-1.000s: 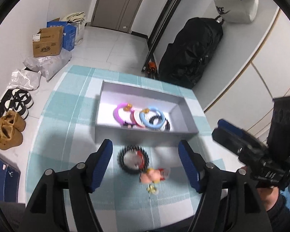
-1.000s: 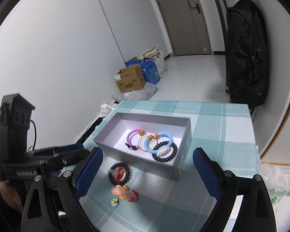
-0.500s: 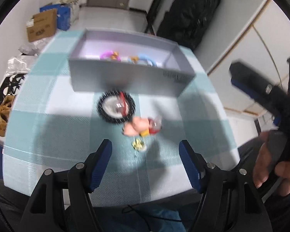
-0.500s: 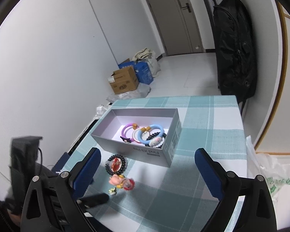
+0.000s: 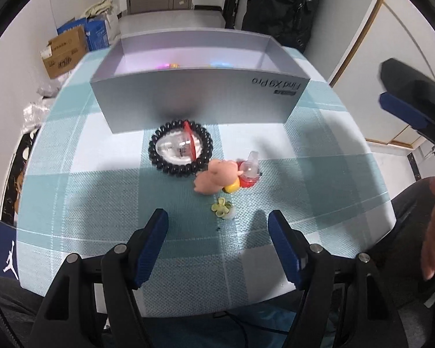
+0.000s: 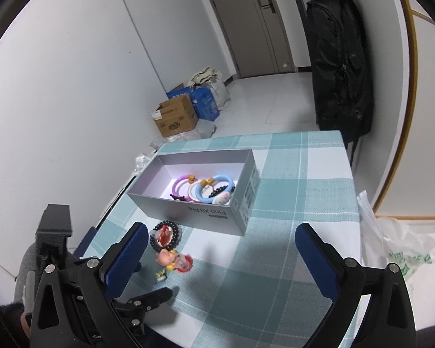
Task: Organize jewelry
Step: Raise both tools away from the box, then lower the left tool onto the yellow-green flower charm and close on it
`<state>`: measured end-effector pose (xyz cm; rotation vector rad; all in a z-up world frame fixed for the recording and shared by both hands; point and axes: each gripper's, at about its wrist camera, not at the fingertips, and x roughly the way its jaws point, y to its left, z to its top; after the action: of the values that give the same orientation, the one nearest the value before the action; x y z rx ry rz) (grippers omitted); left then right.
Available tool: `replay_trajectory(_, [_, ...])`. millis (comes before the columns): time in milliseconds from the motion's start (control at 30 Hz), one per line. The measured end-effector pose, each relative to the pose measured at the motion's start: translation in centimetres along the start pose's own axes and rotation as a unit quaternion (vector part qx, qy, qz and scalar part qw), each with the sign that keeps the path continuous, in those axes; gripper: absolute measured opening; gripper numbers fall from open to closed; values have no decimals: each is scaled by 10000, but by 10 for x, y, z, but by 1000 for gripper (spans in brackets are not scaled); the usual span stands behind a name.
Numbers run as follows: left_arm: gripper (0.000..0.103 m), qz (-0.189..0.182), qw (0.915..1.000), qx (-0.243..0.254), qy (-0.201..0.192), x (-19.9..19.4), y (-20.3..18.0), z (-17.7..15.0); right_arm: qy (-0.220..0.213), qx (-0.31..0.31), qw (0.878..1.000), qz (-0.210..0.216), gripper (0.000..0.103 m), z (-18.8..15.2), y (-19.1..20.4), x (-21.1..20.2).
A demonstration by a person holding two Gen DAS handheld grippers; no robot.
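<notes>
A grey box (image 5: 200,98) stands on the checked tablecloth and holds several bracelets (image 6: 203,188). In front of it lie a black bead bracelet (image 5: 179,150) with a red and clear charm, a pink pig charm (image 5: 217,175) with a red piece, and a small green-yellow trinket (image 5: 222,207). My left gripper (image 5: 219,246) is open and empty, low over the table just in front of the trinket. My right gripper (image 6: 220,258) is open and empty, held higher, with the box (image 6: 194,200) ahead of it. The bead bracelet (image 6: 165,235) and pig charm (image 6: 171,259) show near its left finger.
The table's near edge (image 5: 217,304) is close behind my left fingers. Cardboard boxes (image 6: 177,116) and bags sit on the floor beyond the table. A black bag (image 6: 339,66) hangs at the right wall. A plastic bag (image 6: 397,249) lies right of the table.
My left gripper has dropped low and come closer to the loose jewelry in front of the box. My right gripper has pulled back and up a little. Both stay open.
</notes>
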<state>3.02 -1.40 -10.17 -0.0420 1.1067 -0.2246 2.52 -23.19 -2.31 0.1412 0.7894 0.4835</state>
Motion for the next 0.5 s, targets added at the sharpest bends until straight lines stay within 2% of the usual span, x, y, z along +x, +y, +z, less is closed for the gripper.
replay_trajectory(67, [62,17,10000,23,-20,0,-1,2,-8,13,10000,-3,102,0,-1,-1])
replay_trajectory(133, [47,104,9999,88,-50,1,-4,-1,-8,17,10000,-17,102,0,-1,-1])
replay_trajectory(200, [40,224,9996,145,-67,1,-7,-2,3,-1,10000,-41,102,0,-1,0])
replay_trajectory(333, [18,214,9994,270,-81,1,-11,-3,43,-26,9999,-92,102,-1,0,2])
replay_trajectory(400, [12,255,9989,370,-101,2,-14,-4,50,-22,9999,-92,102,-2,-1,2])
replay_trajectory(500, [12,263,9985,462,-109,4,-17,-1,57,-46,9999,-94,102,-2,1,1])
